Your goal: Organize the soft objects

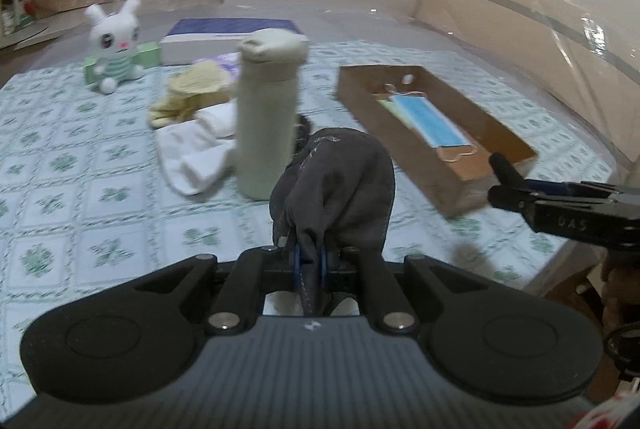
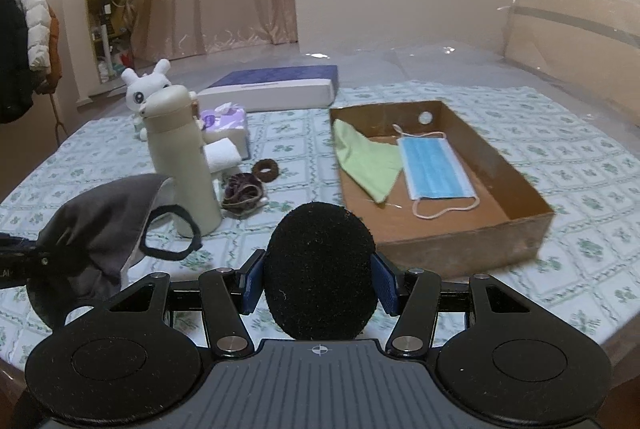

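The left gripper is closed tight on a bunched grey cloth mask, its blue pads pinching the fabric so that the mask billows up in front of the camera; in the right wrist view the same mask hangs off to the left above the table, its black ear loop dangling free. The right gripper clamps a round black fuzzy pad between its blue pads, jaws held fairly wide by the pad's bulk. Ahead and to the right sits the brown cardboard tray on the green-patterned tablecloth — inside it lie a blue surgical mask and a light green cloth, side by side and just touching. A cream bottle stands upright near the table's middle, with white folded cloths, yellow gloves and a white plush rabbit behind it. A brown scrunchie and a tangle of hair bands lie beside the bottle.
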The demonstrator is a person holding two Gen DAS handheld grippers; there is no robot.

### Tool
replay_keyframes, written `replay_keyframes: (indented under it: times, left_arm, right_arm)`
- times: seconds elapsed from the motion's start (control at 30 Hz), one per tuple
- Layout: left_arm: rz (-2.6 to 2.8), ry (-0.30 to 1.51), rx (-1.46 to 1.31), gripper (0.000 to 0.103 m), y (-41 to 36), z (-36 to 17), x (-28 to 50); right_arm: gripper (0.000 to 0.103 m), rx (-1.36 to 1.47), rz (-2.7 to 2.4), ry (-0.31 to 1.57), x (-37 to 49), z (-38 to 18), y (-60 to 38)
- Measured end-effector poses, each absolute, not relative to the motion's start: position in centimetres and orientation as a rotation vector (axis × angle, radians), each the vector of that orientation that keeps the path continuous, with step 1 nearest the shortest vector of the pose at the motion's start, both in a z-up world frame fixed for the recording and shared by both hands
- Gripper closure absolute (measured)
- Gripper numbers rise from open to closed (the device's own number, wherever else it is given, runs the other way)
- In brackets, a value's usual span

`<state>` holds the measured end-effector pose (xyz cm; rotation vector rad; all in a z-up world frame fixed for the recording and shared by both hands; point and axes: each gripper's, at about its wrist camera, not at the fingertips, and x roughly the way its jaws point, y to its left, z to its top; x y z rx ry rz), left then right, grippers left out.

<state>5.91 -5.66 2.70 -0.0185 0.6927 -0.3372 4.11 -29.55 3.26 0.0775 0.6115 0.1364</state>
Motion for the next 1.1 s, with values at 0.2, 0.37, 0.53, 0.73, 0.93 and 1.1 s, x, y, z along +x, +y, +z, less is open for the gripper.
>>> replay_keyframes:
  times: [0.2,0.37,0.53,0.73,0.93,1.1]
  left_arm:
    - [-0.413,0.677,0.003,0.095,-9.6,3.8,6.8]
    - [-0.459,0.674,0.005,0.095,-12.5,4.3,8.1]
    - [-0.485,0.683,-0.001,0.095,-15.4,4.4,9.4]
    - [-0.503,0.687,-0.022,0.095,-18.2,4.8,12.0]
    - [-0.496,0.664,-0.036,0.095,-21.1,5.5,15.4]
    - [-0.474,0.666,-0.083,0.095,-22.6,5.4,19.0]
  right_arm:
    - [0.048,0.093,0.08,0.607,3.6,3.4,-32.5]
    - [0.048,0.086,0.04,0.61,3.8,3.4,-34.9]
    - [0.048,0.089,0.0,0.625,4.3,3.3,-37.3]
    - [0.048,0.113,0.002,0.625,5.8,3.7,-40.1]
    - [0.048,0.104,0.02,0.61,9.2,4.5,-42.4]
    - [0.048,0.116,0.041,0.606,13.0,4.9,-44.2]
